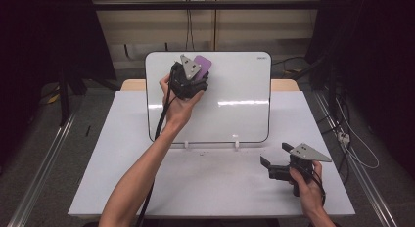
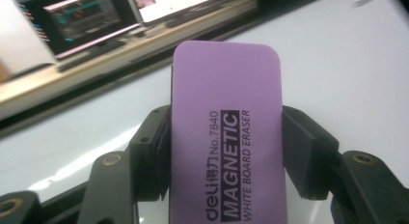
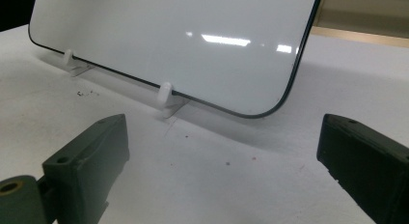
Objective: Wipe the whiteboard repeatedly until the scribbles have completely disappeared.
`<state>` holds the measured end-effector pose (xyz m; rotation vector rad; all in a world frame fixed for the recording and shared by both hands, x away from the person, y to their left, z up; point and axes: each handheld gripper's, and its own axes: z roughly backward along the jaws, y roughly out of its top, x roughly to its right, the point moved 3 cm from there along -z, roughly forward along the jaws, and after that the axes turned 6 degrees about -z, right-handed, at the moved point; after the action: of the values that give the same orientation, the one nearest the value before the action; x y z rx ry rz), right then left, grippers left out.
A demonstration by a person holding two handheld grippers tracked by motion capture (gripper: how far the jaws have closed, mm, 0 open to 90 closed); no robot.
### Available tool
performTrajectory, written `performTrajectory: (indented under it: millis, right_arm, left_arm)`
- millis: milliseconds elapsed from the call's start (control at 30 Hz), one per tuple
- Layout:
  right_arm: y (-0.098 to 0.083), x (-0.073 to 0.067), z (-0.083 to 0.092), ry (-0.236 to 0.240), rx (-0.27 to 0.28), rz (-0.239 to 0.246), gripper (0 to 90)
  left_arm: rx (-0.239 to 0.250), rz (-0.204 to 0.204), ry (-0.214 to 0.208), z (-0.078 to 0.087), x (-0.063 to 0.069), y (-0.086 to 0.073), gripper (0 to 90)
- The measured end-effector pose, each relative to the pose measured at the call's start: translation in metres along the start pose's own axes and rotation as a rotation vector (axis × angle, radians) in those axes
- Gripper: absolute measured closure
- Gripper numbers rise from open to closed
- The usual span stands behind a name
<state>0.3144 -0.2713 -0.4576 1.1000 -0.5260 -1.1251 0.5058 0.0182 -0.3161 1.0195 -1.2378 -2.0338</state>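
A purple magnetic whiteboard eraser (image 1: 203,64) is clamped in my left gripper (image 1: 192,76), held up against the upper left part of the standing whiteboard (image 1: 235,95). In the left gripper view the eraser (image 2: 226,132) stands between both black pads (image 2: 154,151), which press on its sides, with the white board (image 2: 347,64) right behind it. My right gripper (image 1: 275,154) rests low over the table at the front right, jaws wide apart with nothing between them. In the right gripper view its two jaws frame the whiteboard's (image 3: 193,40) lower corner and its white foot (image 3: 166,96).
The whiteboard stands on two small white feet (image 1: 237,145) on a white tabletop (image 1: 210,188). Small dark and red specks lie on the table (image 3: 226,162) in front of the board. A wooden surface (image 1: 284,84) and cables lie behind.
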Motion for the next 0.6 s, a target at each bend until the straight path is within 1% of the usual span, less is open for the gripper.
performTrajectory:
  millis: [133, 200, 233, 300, 433, 467, 500, 533, 567, 600]
  right_arm:
    - [0.002, -0.005, 0.000, 0.007, 0.009, -0.001, 4.1]
    - [0.003, -0.008, -0.001, 0.019, 0.012, 0.004, 4.0]
    - [0.003, -0.009, -0.002, 0.021, 0.013, 0.007, 4.1]
    - [0.003, -0.013, -0.003, 0.032, 0.016, 0.006, 4.2]
    - [0.003, -0.019, -0.006, 0.053, 0.016, -0.010, 4.5]
    - [0.003, -0.020, -0.007, 0.053, 0.019, -0.011, 4.9]
    - [0.003, -0.022, -0.007, 0.054, 0.020, -0.015, 6.0]
    - [0.002, -0.023, -0.008, 0.061, 0.019, -0.016, 6.7]
    - [0.002, -0.025, -0.008, 0.064, 0.023, -0.010, 6.7]
    - [0.002, -0.026, -0.009, 0.056, 0.027, 0.002, 6.7]
  left_arm:
    - [0.035, 0.066, -0.057, 0.016, 0.000, -0.008, 41.1]
    - [0.040, 0.079, -0.075, 0.023, 0.000, -0.012, 41.1]
    - [0.048, 0.098, -0.093, 0.027, -0.001, -0.015, 41.1]
    - [0.056, 0.128, -0.108, 0.033, -0.001, -0.021, 41.1]
    - [0.065, 0.153, -0.129, 0.044, -0.001, -0.032, 41.0]
    - [0.071, 0.145, -0.127, 0.048, -0.002, -0.035, 41.0]
    - [0.075, 0.128, -0.111, 0.052, -0.001, -0.037, 41.1]
    - [0.073, 0.122, -0.116, 0.055, -0.001, -0.039, 41.1]
    - [0.078, 0.140, -0.127, 0.058, -0.001, -0.041, 41.1]
    - [0.079, 0.156, -0.135, 0.060, 0.000, -0.044, 41.1]
